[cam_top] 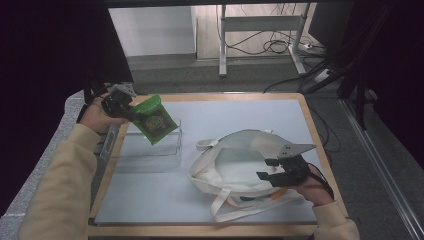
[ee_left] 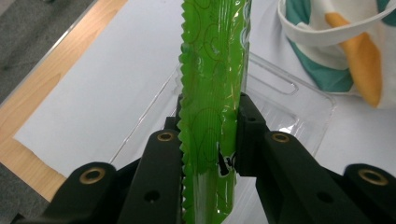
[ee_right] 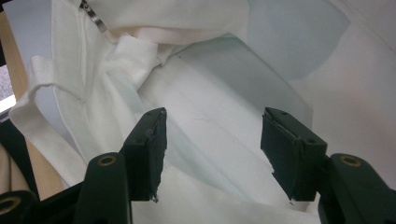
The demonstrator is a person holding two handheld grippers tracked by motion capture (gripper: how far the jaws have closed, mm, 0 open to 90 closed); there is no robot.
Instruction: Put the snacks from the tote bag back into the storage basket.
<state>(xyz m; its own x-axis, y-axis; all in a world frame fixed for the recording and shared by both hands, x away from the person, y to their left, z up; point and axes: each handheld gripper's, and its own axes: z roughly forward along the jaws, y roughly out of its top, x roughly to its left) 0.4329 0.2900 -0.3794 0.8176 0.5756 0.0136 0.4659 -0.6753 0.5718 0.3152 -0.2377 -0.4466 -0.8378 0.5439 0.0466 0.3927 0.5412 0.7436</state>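
The left tongs point(cam_top: 131, 111) are held raised above the left rear part of the surface point(cam_top: 150, 195), over a clear plastic tray point(cam_top: 150, 150). They are carried by the left hand point(cam_top: 97, 116), whose wrist is bent so that the tongs point toward the middle of the surface. The forearm in a cream sleeve point(cam_top: 65, 180) is seen rising from the lower left edge of the high view.

A green snack packet point(cam_top: 155, 120) is clamped between the left tongs. In the left gripper view the packet point(ee_left: 212, 112) is seen edge-on, pressed on both sides by the black pads, with its serrated seam standing up and away from them. The clear tray point(ee_left: 280, 98) is seen below and beyond it. The packet is held in the air, tilted, above the tray and apart from it.

The right tongs point(cam_top: 270, 169) are held low over a white cloth bag point(cam_top: 225, 170) that lies on the right half of the surface. They are gripped by the right hand point(cam_top: 307, 182), which comes in from the lower right, and are pointed left into the bag's mouth. In the right gripper view the right tongs point(ee_right: 212, 140) are seen standing apart, with white cloth point(ee_right: 205, 130) spread beneath and between them; nothing is pinched by them.
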